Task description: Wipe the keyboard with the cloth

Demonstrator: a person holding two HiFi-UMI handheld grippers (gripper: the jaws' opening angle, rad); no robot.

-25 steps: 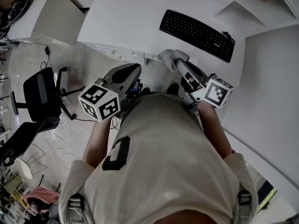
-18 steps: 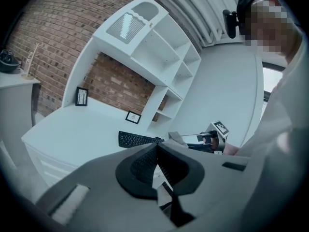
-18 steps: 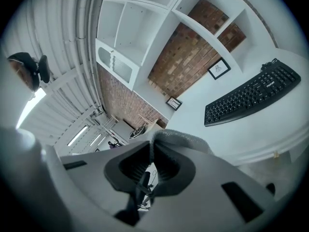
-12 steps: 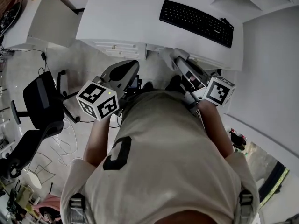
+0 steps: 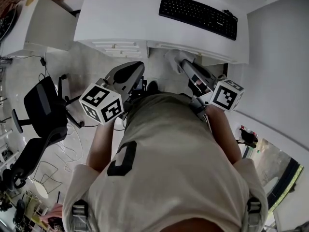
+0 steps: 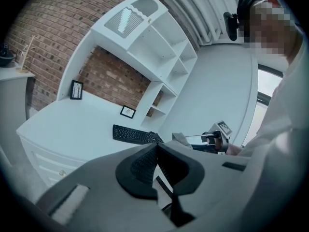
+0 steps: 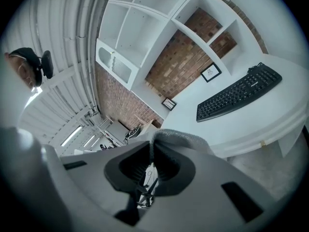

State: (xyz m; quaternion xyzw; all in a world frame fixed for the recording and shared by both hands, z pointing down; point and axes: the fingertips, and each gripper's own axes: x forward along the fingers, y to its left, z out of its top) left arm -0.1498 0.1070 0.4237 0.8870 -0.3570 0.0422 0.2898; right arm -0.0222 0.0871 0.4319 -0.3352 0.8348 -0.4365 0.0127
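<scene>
Below the keyboard (image 5: 198, 9) at the frame's top, the right gripper (image 7: 150, 149) pinches the cloth (image 7: 181, 140); the left gripper (image 6: 155, 148) is pressed together, empty.

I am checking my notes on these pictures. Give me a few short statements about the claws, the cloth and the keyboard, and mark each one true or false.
1. The right claw is shut on the cloth. True.
2. The cloth lies on the keyboard. False: it is in the right claw, clear of the keyboard.
3. The left claw grips a second cloth. False: it is shut on nothing.
4. The keyboard lies on the white desk. True.
</scene>
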